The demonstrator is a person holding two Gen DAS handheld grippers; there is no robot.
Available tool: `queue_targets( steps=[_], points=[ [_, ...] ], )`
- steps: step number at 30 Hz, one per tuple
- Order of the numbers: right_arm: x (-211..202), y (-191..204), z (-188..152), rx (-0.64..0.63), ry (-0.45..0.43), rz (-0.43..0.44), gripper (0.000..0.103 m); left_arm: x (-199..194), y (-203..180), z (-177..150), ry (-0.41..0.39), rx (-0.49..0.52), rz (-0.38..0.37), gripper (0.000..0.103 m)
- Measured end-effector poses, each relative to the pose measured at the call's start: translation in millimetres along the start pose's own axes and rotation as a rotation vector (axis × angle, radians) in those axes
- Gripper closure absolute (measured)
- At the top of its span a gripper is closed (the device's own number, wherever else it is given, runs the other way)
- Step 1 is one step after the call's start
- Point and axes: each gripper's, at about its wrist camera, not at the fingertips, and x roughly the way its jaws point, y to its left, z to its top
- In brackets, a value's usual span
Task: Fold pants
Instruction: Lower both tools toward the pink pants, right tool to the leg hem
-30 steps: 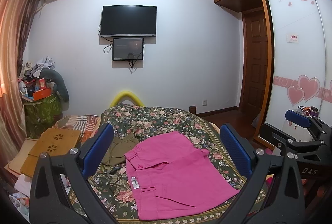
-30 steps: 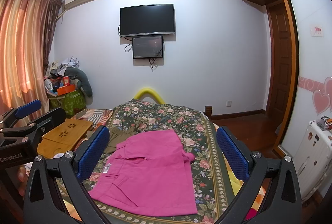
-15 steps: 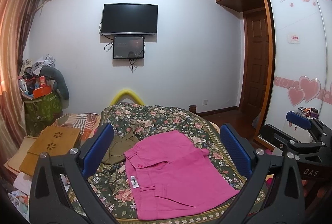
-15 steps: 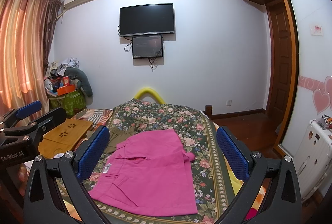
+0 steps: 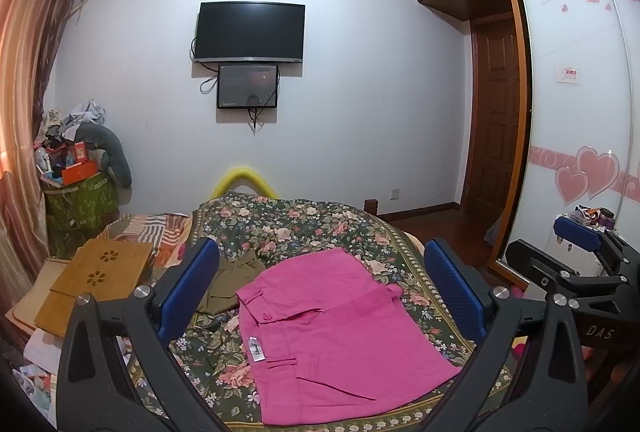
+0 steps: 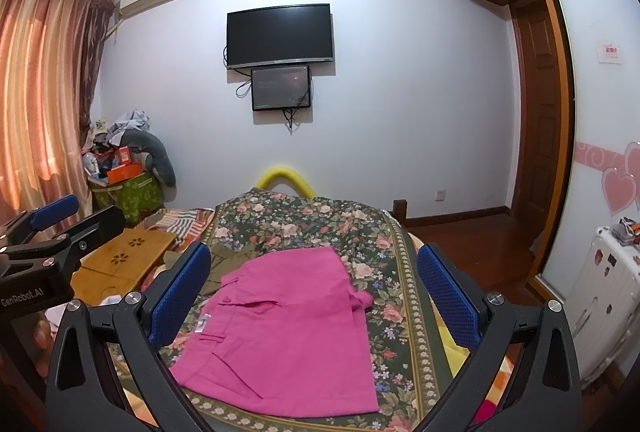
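Pink pants lie folded into a flat rectangle on the floral bedspread, also in the right wrist view. A white tag shows at their left edge. My left gripper is open and empty, held above the near side of the bed, apart from the pants. My right gripper is open and empty, also above the pants without touching. Each gripper shows at the edge of the other's view, the right one and the left one.
An olive garment lies left of the pants. A wooden lap table and a striped cloth sit on the bed's left. A cluttered green basket stands by the curtain. A wardrobe and white suitcase are at right.
The left wrist view has shifted very slightly. The pants and both open grippers look the same.
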Motion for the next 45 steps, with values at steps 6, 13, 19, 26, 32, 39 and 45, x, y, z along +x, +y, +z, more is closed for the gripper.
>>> queue_targets(
  steps=[6,13,19,26,32,39,45],
  points=[
    [17.1,-7.5,-7.6,0.027,0.042,0.006,0.0,23.2,-0.4,-5.6,0.042,0.016,0.003,0.0],
    [67.5,-30.7,-30.1,0.065,0.142,-0.018,0.0,88.1,12.4,-28.5,0.186,-0.017,0.034,0.0],
    [116.2,-60.5,-56.6,0.071,0.233,-0.028,0.001,157.6,34.0,-62.9,0.341,-0.028,0.103,0.0],
    [172.9,-82.8,-84.7,0.028,0.408,0.018,0.001,223.5,62.0,-105.1,0.498,-0.033,0.155,0.0],
    [215.7,-93.6,-111.2,0.015,0.529,0.058,0.001,267.2,76.1,-136.6,0.637,-0.008,0.138,0.019],
    [262.3,-93.7,-126.0,-0.042,0.595,0.123,0.001,302.1,92.9,-165.6,0.802,-0.041,0.056,0.037],
    [305.1,-93.3,-141.5,-0.043,0.697,0.204,0.031,306.0,109.8,-178.1,0.825,-0.069,0.094,0.041]
  ],
)
